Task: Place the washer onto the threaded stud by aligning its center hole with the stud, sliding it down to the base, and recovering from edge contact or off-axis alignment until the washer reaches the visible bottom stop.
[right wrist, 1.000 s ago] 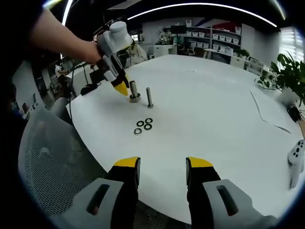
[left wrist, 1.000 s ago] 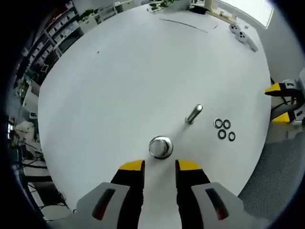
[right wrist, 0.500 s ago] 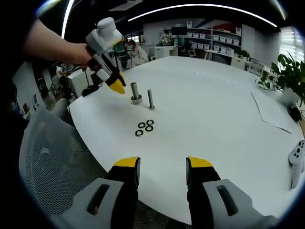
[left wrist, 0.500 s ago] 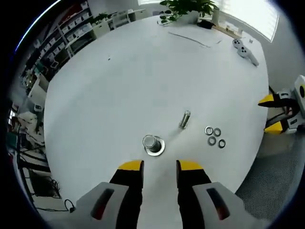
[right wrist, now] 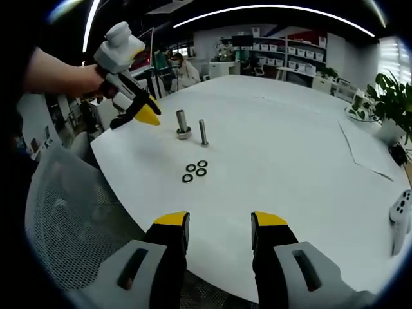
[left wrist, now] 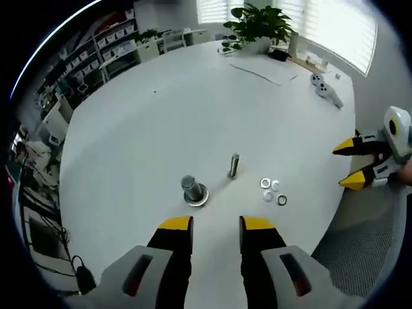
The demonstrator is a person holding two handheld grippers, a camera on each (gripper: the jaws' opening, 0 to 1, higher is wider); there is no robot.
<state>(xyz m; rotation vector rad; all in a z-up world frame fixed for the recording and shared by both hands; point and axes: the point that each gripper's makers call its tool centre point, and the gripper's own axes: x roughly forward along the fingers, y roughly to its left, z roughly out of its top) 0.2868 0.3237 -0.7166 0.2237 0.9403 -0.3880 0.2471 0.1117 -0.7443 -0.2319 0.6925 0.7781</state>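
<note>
Here the left gripper [left wrist: 216, 225] hangs above the near edge of the round white bench [left wrist: 193, 116], its yellow-tipped jaws standing apart with nothing between them. Just beyond those tips in the left gripper view stands a thick stud [left wrist: 190, 189] upright on a broad washer-like base, and beside it a thinner threaded stud [left wrist: 234, 165], also upright. Near the thinner stud, toward the bench edge, lies a small cluster of washers [left wrist: 273, 191] flat on the surface; they look like four, lying close together, though whether they touch is hard to tell. At the right margin of that view the right gripper [left wrist: 351, 164] reaches in from off the bench, its yellow tips parted and empty.

In the right gripper view the right gripper [right wrist: 219, 222] sits low over the bench edge, jaws wide and holding nothing. The washers [right wrist: 195, 170] lie ahead of it, with the thinner stud [right wrist: 203, 132] and the thick stud [right wrist: 182, 123] standing farther on, side by side. The left gripper [right wrist: 143, 114] is held in a person's hand [right wrist: 87, 80] above the bench rim, just beside the thick stud but clear of it. A potted plant [left wrist: 257, 22] stands at the far side, and a white game controller [left wrist: 326, 90] rests near the rim
</note>
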